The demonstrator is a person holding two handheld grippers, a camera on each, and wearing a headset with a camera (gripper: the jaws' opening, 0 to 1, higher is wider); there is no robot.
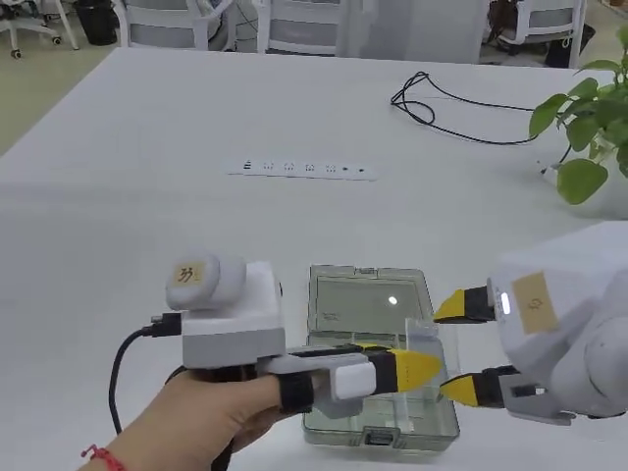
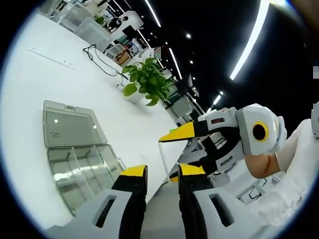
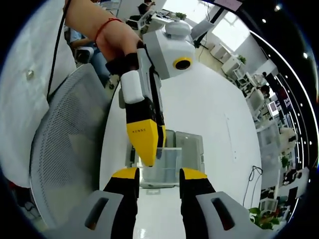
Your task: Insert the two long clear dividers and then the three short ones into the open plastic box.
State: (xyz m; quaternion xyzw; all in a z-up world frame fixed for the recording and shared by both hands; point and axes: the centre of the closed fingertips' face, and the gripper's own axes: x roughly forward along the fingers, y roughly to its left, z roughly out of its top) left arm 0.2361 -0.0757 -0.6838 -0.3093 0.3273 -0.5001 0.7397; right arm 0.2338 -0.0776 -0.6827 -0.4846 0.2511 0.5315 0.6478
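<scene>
Head view — clear divider (image 1: 422, 339) upright over box (image 1: 334, 424), left gripper (image 1: 404, 359) and right gripper (image 1: 457, 345) jaws spread.

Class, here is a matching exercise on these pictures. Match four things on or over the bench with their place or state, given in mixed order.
Things:
1. clear plastic box
2. white power strip
3. green leafy plant
4. right gripper

Descriptions:
A. jaws wide apart
B. lid lying open
C. flat on the white table, beyond the box
D. at the right of the head view

Pairs: 1-B, 2-C, 3-D, 4-A.
</scene>
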